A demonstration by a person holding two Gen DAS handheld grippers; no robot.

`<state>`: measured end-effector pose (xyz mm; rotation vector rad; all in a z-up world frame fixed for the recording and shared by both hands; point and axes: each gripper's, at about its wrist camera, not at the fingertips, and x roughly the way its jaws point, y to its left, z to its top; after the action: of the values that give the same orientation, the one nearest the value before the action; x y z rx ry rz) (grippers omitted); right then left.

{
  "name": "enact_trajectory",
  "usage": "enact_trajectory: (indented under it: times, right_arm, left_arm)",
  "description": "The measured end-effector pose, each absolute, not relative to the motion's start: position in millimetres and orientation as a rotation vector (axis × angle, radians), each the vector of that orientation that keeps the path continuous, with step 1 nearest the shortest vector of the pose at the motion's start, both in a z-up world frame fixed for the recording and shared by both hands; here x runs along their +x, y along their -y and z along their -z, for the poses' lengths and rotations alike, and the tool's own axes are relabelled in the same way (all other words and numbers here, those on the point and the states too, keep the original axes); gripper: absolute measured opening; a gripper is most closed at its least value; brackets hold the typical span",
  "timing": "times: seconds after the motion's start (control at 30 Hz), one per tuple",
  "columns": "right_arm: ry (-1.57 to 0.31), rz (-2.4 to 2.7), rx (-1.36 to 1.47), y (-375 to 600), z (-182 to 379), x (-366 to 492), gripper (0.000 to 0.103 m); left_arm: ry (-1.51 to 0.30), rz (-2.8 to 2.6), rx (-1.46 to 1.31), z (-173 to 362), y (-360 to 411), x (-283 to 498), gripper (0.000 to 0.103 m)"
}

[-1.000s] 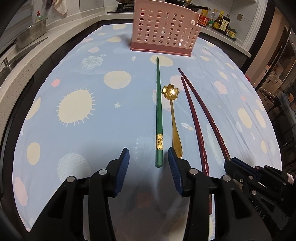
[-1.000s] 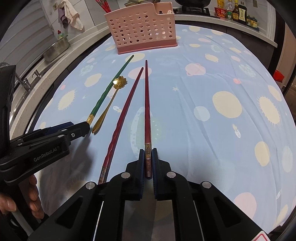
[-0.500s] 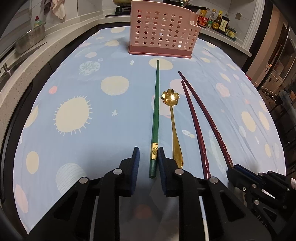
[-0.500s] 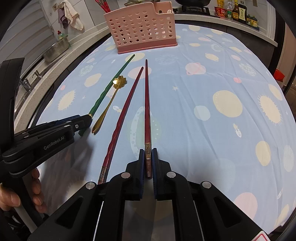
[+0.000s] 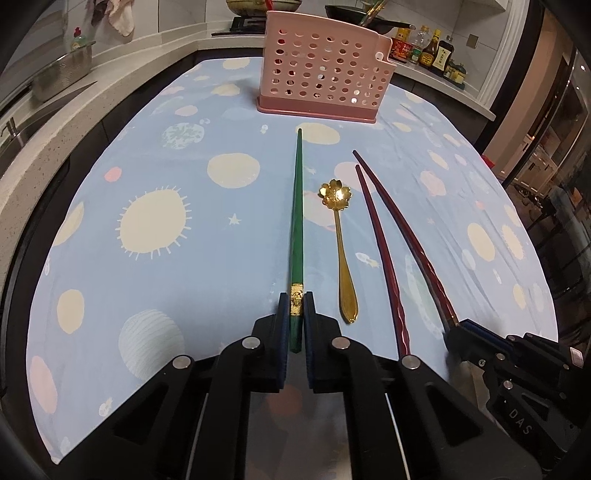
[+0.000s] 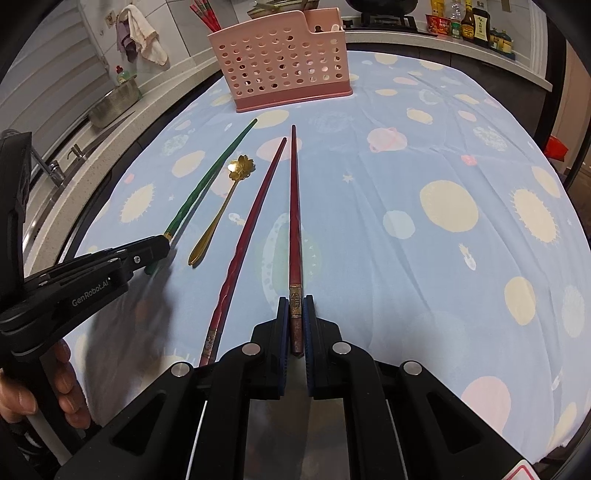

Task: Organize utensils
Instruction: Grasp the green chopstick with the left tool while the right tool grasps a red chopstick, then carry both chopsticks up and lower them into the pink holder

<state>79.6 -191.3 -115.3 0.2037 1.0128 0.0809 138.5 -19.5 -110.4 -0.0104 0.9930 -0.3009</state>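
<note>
a pale blue cloth (image 5: 177, 258) printed with cream suns, planets and stars covers the worktop, lying mostly smooth with soft creases on its right side. four slim utensils lie side by side on it, pointing toward a pink plastic basket (image 5: 321, 74) with round holes punched in its walls, which stands upright at the far end.

furthest left is a green chopstick (image 5: 297, 221), glossy, tapering to its far tip, with a gold band near its thick near end. the left gripper (image 5: 296, 314) has just been closing its jaws, and the dark blue pads now press on that thick end from both sides, around the gold band. just right of it, apart from the pads, lies a gold spoon (image 5: 341, 251) of shiny metal with a flower-shaped bowl at the far end. next comes a dark red chopstick (image 6: 243, 251) with a twisted, ribbed near section, lying free on the cloth.

the second dark red chopstick (image 6: 294, 221), straight and smooth with a brass-coloured band, has its thick near end clamped between the narrow jaws of the right gripper (image 6: 295, 321).

behind the cloth a stone counter carries sauce bottles (image 5: 430, 51) on the far right and a steel bowl (image 5: 62, 74) on the left; a towel (image 6: 142, 33) hangs on the tiled wall. a person's fingers (image 6: 68, 391) wrap the left gripper's handle.
</note>
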Motion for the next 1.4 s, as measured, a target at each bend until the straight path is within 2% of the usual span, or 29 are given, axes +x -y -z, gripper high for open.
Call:
enact_trajectory:
  times: [0.37,0.77,1.4]
  right_arm:
    - [-0.930,-0.072,0.221,202.5,84.4,73.5,0.007]
    - [-0.752,-0.060,0.291,226.6,13.9,80.3,0.007]
    - [-0.541,-0.061,0.323,256.4,-64.9,122.4,0.007]
  left_arm:
    - [-0.923,0.287,-0.064,71.0,2.1,131.2,0.007]
    - [-0.804,0.291,-0.115,13.5,-6.8,137.9,0.007]
    - [-0.624,0.306,-0.143,-62.6,-5.4,179.2,0.007]
